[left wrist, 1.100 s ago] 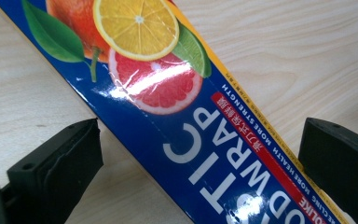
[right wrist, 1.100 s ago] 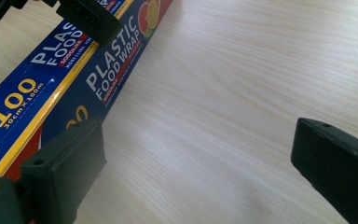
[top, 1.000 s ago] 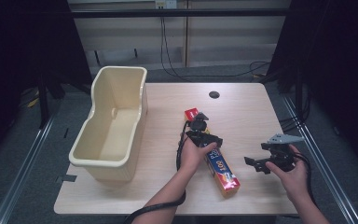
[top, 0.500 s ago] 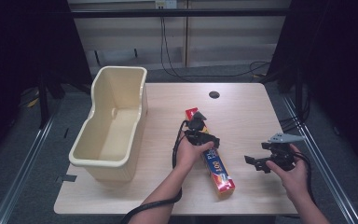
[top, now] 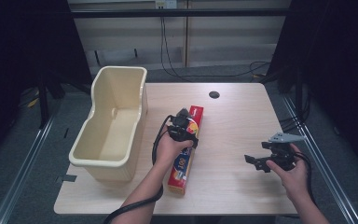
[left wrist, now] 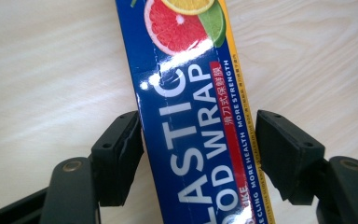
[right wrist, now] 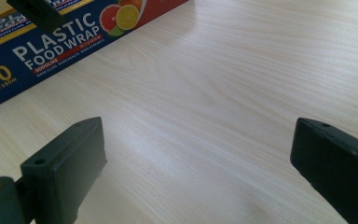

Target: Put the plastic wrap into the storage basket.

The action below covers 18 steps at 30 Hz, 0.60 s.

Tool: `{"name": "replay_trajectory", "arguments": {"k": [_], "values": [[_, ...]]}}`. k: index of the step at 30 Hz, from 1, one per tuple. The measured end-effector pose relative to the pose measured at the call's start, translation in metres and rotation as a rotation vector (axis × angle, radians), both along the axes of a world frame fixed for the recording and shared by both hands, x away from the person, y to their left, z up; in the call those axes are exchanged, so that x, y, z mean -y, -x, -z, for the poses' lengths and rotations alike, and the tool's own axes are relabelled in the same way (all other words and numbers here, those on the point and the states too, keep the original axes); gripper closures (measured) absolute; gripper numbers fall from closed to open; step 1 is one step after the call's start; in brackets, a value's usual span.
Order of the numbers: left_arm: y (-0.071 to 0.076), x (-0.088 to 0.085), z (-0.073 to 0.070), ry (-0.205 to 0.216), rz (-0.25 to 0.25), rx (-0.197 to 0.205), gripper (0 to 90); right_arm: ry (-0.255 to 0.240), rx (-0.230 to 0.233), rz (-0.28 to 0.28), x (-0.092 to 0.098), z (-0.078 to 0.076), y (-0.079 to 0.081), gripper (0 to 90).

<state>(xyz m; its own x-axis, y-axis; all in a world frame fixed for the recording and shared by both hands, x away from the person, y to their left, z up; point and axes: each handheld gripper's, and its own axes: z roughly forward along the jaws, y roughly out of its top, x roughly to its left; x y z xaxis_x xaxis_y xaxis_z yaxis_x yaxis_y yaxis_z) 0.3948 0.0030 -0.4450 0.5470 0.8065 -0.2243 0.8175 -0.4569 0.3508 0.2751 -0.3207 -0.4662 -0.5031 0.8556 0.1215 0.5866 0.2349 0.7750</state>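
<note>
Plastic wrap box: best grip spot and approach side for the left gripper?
Grip the plastic wrap box across its narrow width near mid-length, coming from above. It lies flat on the table, long and slim, so only the long side walls fit between the jaws. The left gripper already straddles it there, one jaw touching, the other slightly off.

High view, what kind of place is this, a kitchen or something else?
Probably a lab recording station, not a kitchen: one bare wooden table ringed by black curtains, cables on the floor, and hand-held grippers in use.
</note>
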Motion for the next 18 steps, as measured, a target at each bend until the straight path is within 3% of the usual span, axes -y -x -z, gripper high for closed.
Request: {"name": "replay_trajectory", "arguments": {"k": [5, 7, 11, 13, 14, 16, 18], "values": [[0.001, 0.003, -0.003, 0.015, -0.009, 0.041, 28.2, -0.001, -0.004, -0.001, -0.002, 0.001, -0.001, 2.9], [0.0, 0.005, -0.006, 0.038, -0.024, 0.044, 23.7, 0.001, -0.004, -0.004, -0.002, 0.001, -0.002, 2.9], [-0.002, 0.009, -0.005, 0.043, -0.032, 0.042, 18.0, 0.001, -0.005, -0.006, -0.002, 0.001, -0.003, 2.9], [-0.004, 0.01, -0.002, 0.028, -0.04, 0.041, 17.5, 0.005, -0.006, -0.009, -0.003, 0.001, -0.003, 2.9], [-0.006, 0.009, 0.005, 0.01, -0.044, 0.017, 18.1, 0.0, -0.003, -0.006, -0.003, 0.001, -0.003, 2.9], [-0.005, 0.01, 0.008, 0.015, -0.057, 0.019, 18.3, -0.002, -0.004, -0.005, -0.003, 0.001, -0.003, 2.9], [-0.004, 0.011, 0.012, -0.004, -0.038, 0.018, 19.7, -0.003, -0.001, 0.0, -0.003, 0.0, -0.002, 2.9]]}}
